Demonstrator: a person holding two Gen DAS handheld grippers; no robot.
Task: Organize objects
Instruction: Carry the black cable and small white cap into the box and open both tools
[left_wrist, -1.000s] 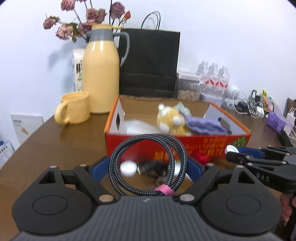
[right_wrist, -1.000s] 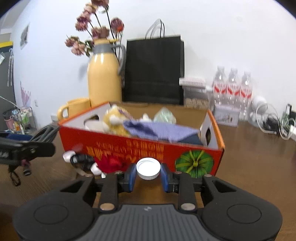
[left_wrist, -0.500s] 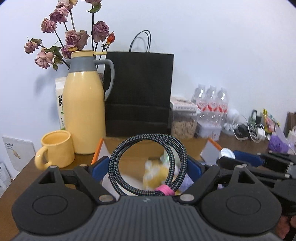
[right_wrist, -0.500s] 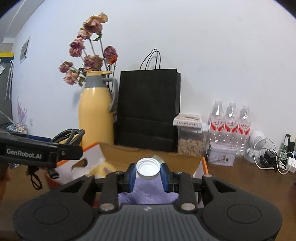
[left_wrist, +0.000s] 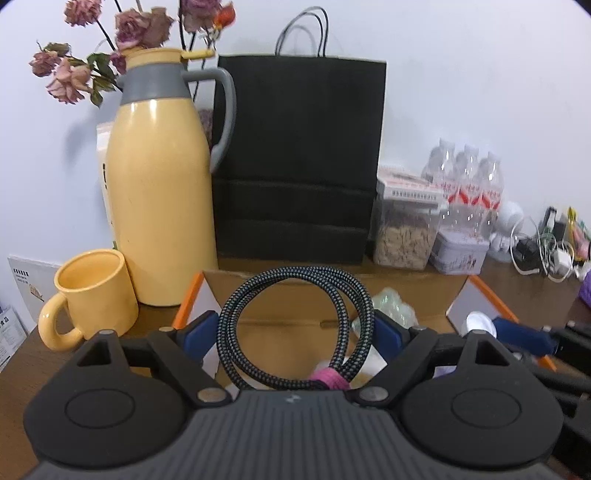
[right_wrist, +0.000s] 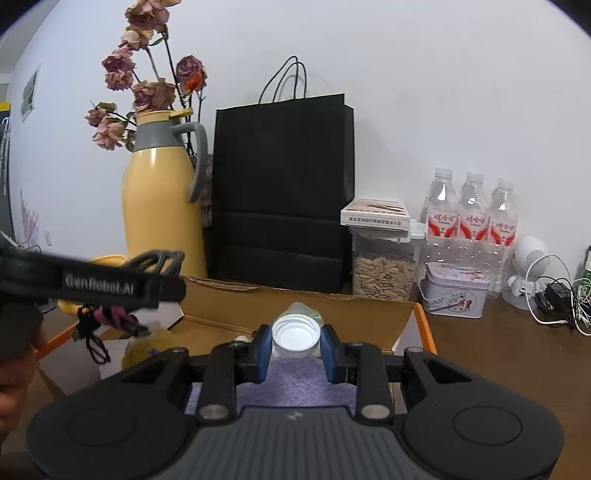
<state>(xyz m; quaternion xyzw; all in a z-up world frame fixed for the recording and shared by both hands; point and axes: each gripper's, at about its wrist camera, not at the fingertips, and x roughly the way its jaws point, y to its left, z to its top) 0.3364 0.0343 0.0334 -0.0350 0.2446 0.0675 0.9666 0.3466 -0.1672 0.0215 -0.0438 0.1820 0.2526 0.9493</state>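
My left gripper (left_wrist: 293, 328) is shut on a coiled black braided cable (left_wrist: 354, 299) bound with a pink tie (left_wrist: 328, 378); its blue pads press the coil's two sides. It hangs over the open orange-rimmed cardboard box (left_wrist: 424, 291). My right gripper (right_wrist: 295, 345) is shut on a white bottle cap (right_wrist: 295, 332), above a purple cloth (right_wrist: 295, 386) lying in the box (right_wrist: 421, 321). In the right wrist view the left gripper's finger (right_wrist: 92, 284) and the cable (right_wrist: 155, 260) show at the left, over a yellow plush toy (right_wrist: 147, 343).
Behind the box stand a yellow thermos jug (left_wrist: 159, 192), a yellow mug (left_wrist: 96, 291), a black paper bag (left_wrist: 299, 162), a jar of seeds (right_wrist: 384, 269), a tin (right_wrist: 452, 295) and three water bottles (right_wrist: 472, 218). Tangled chargers (right_wrist: 557, 295) lie at the right.
Both grippers have moved forward from in front of the box's red side to above its opening. The grips on the cable and the cap are unchanged.
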